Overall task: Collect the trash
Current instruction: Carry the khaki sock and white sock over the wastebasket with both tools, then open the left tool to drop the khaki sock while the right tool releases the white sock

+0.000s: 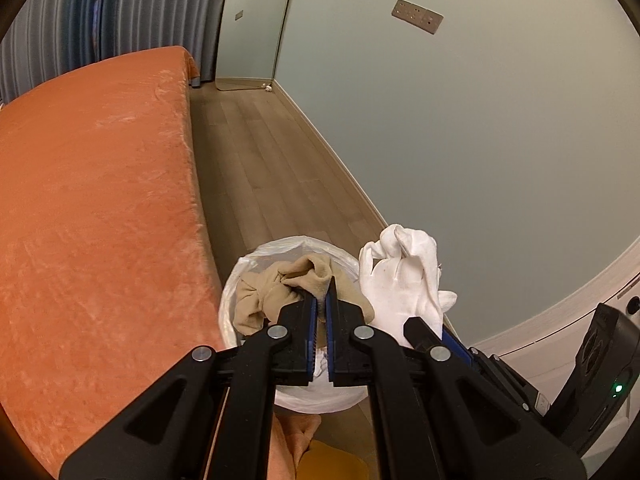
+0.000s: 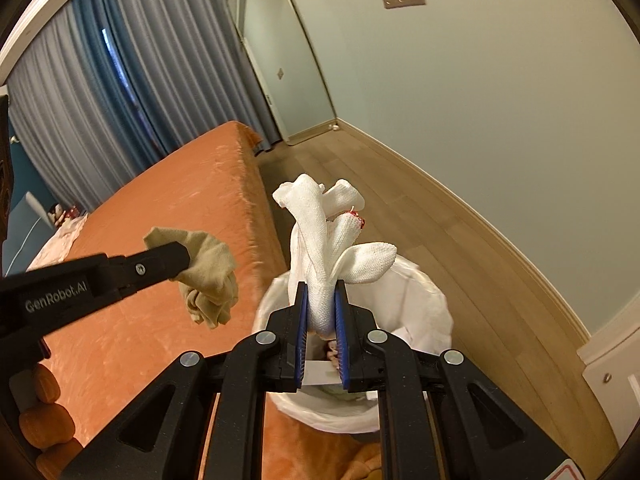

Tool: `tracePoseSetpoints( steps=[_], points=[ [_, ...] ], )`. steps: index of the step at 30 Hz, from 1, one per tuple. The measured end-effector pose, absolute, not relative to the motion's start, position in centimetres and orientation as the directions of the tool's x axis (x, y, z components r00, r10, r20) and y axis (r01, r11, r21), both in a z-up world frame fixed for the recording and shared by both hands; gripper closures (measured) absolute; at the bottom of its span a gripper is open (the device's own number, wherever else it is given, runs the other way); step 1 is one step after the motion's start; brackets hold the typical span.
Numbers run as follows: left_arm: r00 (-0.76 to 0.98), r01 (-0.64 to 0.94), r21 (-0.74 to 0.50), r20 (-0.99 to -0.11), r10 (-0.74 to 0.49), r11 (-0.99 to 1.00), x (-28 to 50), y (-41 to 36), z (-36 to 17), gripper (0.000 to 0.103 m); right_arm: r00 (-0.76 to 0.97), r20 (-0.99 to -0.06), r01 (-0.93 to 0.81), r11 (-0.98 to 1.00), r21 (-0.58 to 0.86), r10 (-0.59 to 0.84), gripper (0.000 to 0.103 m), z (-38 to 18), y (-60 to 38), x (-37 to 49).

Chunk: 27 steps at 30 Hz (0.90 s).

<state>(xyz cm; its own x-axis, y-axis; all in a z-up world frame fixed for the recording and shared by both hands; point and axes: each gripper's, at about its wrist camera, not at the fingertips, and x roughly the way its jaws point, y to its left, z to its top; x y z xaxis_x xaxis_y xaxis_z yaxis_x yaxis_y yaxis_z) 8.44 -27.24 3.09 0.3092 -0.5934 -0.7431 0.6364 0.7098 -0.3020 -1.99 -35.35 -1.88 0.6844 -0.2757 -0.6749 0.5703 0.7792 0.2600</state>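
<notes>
My left gripper (image 1: 321,300) is shut on a beige sock (image 1: 276,292) and holds it over the white-lined trash bin (image 1: 240,276). The sock also shows in the right wrist view (image 2: 210,276), left of the bin. My right gripper (image 2: 322,304) is shut on a white work glove (image 2: 332,240) and holds it above the bin (image 2: 424,304). In the left wrist view the glove (image 1: 400,276) hangs to the right of the bin. The left gripper shows in the right wrist view (image 2: 176,258). Paper scraps lie inside the bin.
A bed with an orange cover (image 1: 92,200) runs along the left. A wooden floor strip (image 1: 264,160) lies between bed and pale wall (image 1: 480,140). A mirror (image 2: 280,60) leans at the far end. Curtains (image 2: 100,100) hang behind the bed. A white door frame (image 2: 608,352) stands at right.
</notes>
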Motion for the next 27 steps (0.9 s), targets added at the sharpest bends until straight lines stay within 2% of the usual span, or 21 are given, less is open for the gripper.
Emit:
tracePoseSetpoints(
  steps=[9,12,14,16,27],
  points=[
    [0.295,0.643,-0.294,-0.757,-0.583,0.707,8.6,-28.4,1.8,0.100,0.670,-0.690,0.584,0.768,0.261,-0.275,0.091,-3.0,-35.7,-2.2],
    [0.296,0.629,-0.301,-0.759,-0.580,0.716,9.0,-28.3,1.5,0.096,0.667,-0.694,0.584,0.769,0.260,-0.272,0.091,-3.1,-35.5,-1.6],
    [0.306,0.617,-0.303,-0.758,-0.576,0.726,9.3,-28.3,1.5,0.083,0.666,-0.696,0.583,0.770,0.259,-0.270,0.091,-3.2,-35.4,-1.4],
    [0.323,0.606,-0.297,-0.756,-0.569,0.738,9.5,-28.0,1.6,0.074,0.666,-0.697,0.582,0.770,0.260,-0.267,0.091,-3.4,-36.2,-1.7],
    [0.349,0.587,-0.279,-0.760,-0.548,0.760,9.9,-26.9,1.5,0.074,0.668,-0.697,0.571,0.780,0.255,-0.261,0.091,-3.7,-36.5,-1.7]
  ],
)
